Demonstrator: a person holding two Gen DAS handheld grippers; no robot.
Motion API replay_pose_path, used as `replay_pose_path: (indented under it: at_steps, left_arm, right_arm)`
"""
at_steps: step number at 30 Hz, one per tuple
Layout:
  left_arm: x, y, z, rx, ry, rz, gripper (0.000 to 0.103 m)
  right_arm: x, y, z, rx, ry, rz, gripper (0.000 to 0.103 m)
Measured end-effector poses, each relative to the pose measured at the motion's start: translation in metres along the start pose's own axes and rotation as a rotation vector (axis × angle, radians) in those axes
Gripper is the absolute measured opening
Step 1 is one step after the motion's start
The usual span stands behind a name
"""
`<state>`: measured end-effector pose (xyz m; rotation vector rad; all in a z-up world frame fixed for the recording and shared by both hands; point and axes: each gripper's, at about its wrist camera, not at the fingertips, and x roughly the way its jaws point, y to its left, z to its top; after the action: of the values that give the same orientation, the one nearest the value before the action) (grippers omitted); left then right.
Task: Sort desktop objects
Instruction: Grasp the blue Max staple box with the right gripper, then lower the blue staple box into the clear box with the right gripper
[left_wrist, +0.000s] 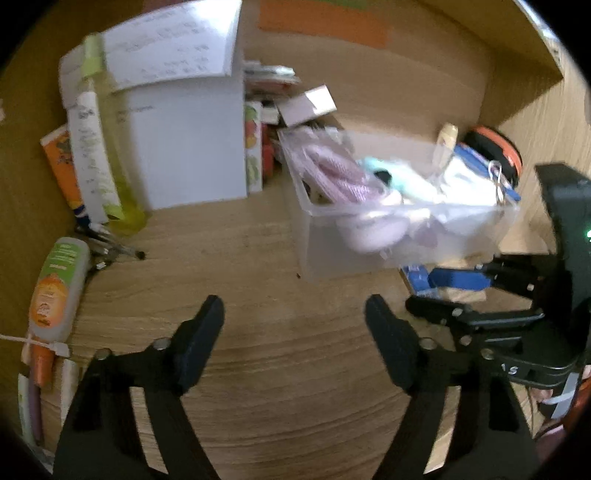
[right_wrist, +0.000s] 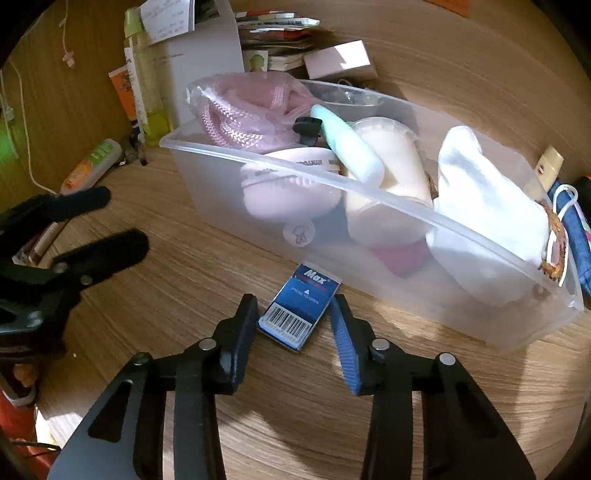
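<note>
A small blue "Max" staple box (right_wrist: 299, 310) lies flat on the wooden desk, just in front of a clear plastic bin (right_wrist: 295, 170). My right gripper (right_wrist: 293, 306) points down at it, a blue-padded finger against each side, shut on the box. In the left wrist view this gripper (left_wrist: 430, 295) reaches in from the right, with the box (left_wrist: 417, 277) partly hidden under the bin's corner. My left gripper (left_wrist: 295, 314) stands open over bare desk with nothing between its fingers. It also shows at the left edge of the right wrist view (right_wrist: 110, 221).
The bin (left_wrist: 332, 254) holds a bagged pink rope (right_wrist: 243, 110), a mint tube (right_wrist: 351, 147), a cream cup and white cloth (right_wrist: 487, 206). A white box (left_wrist: 184, 147), a yellow-green bottle (left_wrist: 110, 155), an orange-green tube (left_wrist: 59, 284), pens and stacked booklets (right_wrist: 277, 37) crowd the back left. Wooden walls enclose the desk.
</note>
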<state>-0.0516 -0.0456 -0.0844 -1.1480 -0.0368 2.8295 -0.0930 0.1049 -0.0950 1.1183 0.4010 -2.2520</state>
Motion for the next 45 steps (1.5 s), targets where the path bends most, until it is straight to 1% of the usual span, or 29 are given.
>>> replay_pose_path:
  at_steps: [5,6,7,9,11,13,16,17,22,26,28,32,36,38,42,45]
  left_arm:
    - [0.012,-0.005,-0.001,0.037,0.067,-0.010,0.052]
    - [0.014,-0.006,-0.001,0.042,0.078,0.003,0.051]
    - [0.016,-0.006,-0.002,0.045,0.087,0.000,0.050]
    - [0.019,-0.007,-0.002,0.055,0.100,-0.003,0.041]
    - [0.023,-0.010,-0.003,0.071,0.122,-0.006,0.029]
    - [0.025,-0.013,-0.004,0.086,0.128,-0.001,0.027]
    - [0.025,-0.014,-0.005,0.098,0.129,-0.002,0.018]
    - [0.025,-0.014,-0.005,0.099,0.128,-0.003,0.014]
    - [0.021,-0.015,-0.003,0.099,0.118,0.031,0.013]
    - [0.010,-0.021,0.003,0.113,0.074,0.056,0.013]
    - [0.002,-0.026,0.008,0.116,0.049,0.053,0.013]
    - [-0.009,-0.034,0.022,0.123,0.006,0.048,0.013]
    - [-0.020,-0.037,0.041,0.107,-0.040,0.012,0.013]
    - [-0.025,-0.040,0.050,0.100,-0.065,-0.008,0.013]
    - [-0.031,-0.043,0.072,0.096,-0.118,-0.028,0.013]
    - [-0.027,-0.044,0.085,0.091,-0.128,-0.045,0.013]
  right_arm:
    - [-0.005,-0.005,-0.004,0.001,0.006,0.011,0.029]
    - [-0.007,-0.006,-0.006,0.002,0.004,0.014,0.028]
    - [-0.008,-0.008,-0.007,0.002,0.004,0.016,0.027]
    - [-0.011,-0.011,-0.010,0.007,0.002,0.026,0.026]
    - [-0.014,-0.016,-0.013,0.028,-0.002,0.058,0.025]
    - [-0.018,-0.017,-0.014,0.032,-0.012,0.068,0.025]
    - [-0.027,-0.018,-0.016,0.038,-0.049,0.087,0.025]
    - [-0.031,-0.019,-0.016,0.039,-0.060,0.094,0.025]
    - [-0.054,-0.026,-0.017,0.057,-0.128,0.137,0.025]
    - [-0.077,-0.034,-0.012,0.065,-0.196,0.161,0.025]
    - [-0.088,-0.041,-0.008,0.077,-0.233,0.185,0.025]
    - [-0.105,-0.055,0.001,0.097,-0.293,0.194,0.025]
    - [-0.113,-0.071,0.011,0.118,-0.340,0.184,0.025]
    - [-0.113,-0.079,0.017,0.132,-0.353,0.176,0.025]
    - [-0.105,-0.097,0.028,0.165,-0.341,0.171,0.025]
    - [-0.098,-0.105,0.037,0.176,-0.340,0.160,0.025]
